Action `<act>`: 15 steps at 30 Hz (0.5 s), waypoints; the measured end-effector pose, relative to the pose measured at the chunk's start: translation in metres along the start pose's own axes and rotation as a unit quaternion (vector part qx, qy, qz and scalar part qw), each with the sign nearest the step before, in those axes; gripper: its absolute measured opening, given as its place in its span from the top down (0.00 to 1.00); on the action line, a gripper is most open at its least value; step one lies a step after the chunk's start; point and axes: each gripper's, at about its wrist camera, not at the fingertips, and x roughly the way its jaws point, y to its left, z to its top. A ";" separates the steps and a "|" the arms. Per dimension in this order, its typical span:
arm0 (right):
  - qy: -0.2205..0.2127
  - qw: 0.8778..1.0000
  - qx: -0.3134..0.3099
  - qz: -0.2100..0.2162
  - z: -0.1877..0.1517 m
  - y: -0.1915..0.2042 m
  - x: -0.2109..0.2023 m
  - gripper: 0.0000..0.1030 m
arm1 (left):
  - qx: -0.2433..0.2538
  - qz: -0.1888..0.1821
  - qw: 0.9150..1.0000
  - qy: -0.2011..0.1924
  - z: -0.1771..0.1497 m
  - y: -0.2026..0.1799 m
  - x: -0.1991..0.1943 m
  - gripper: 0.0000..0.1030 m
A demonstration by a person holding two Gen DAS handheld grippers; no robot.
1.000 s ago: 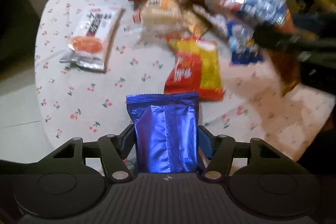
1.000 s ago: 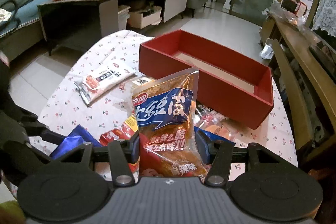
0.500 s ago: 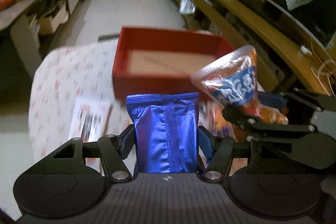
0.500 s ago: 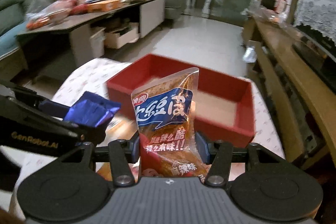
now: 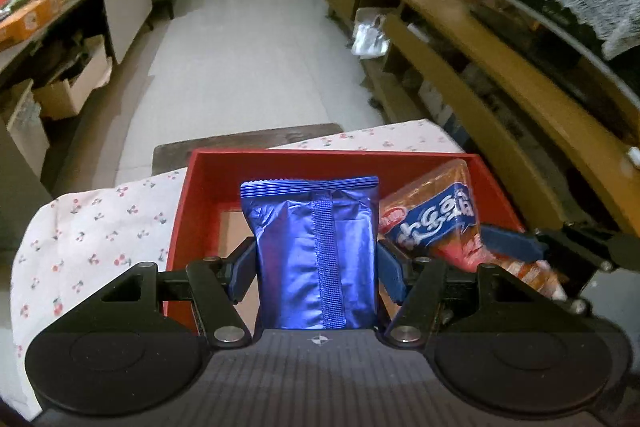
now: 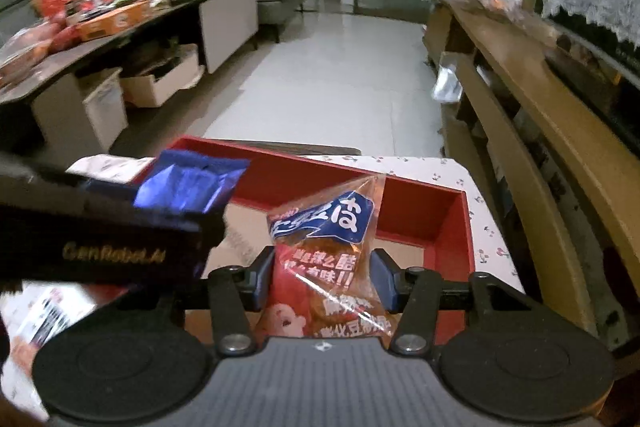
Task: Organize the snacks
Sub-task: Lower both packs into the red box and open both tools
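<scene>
Red rectangular box [image 5: 208, 183] with bare cardboard floor on cherry-print tablecloth [image 5: 100, 227], left gripper [image 5: 316, 267] clamping glossy blue foil pouch [image 5: 316, 251] above it, at three o'clock right gripper [image 6: 324, 285] closing tighter on crinkly orange-red snack bag [image 6: 328, 267].

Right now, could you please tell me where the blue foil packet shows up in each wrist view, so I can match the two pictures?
Left wrist view: the blue foil packet stands upright at centre, in the left gripper.
Right wrist view: the packet sits at left of centre, poking out beyond the left gripper's dark body.
Shared landmark: the red box lies behind the packet in both views.
</scene>
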 end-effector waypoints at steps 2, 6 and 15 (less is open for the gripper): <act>0.011 1.000 0.005 -0.002 0.001 -0.004 0.018 0.30 | -0.005 0.009 1.000 0.006 0.002 0.006 0.016 0.33; 0.038 0.999 0.006 0.004 -0.005 -0.007 0.046 0.30 | -0.009 0.026 0.999 0.031 0.002 0.015 0.040 0.33; 0.049 0.999 0.003 0.004 -0.009 -0.007 0.054 0.29 | -0.011 0.029 0.998 0.046 -0.002 0.017 0.044 0.21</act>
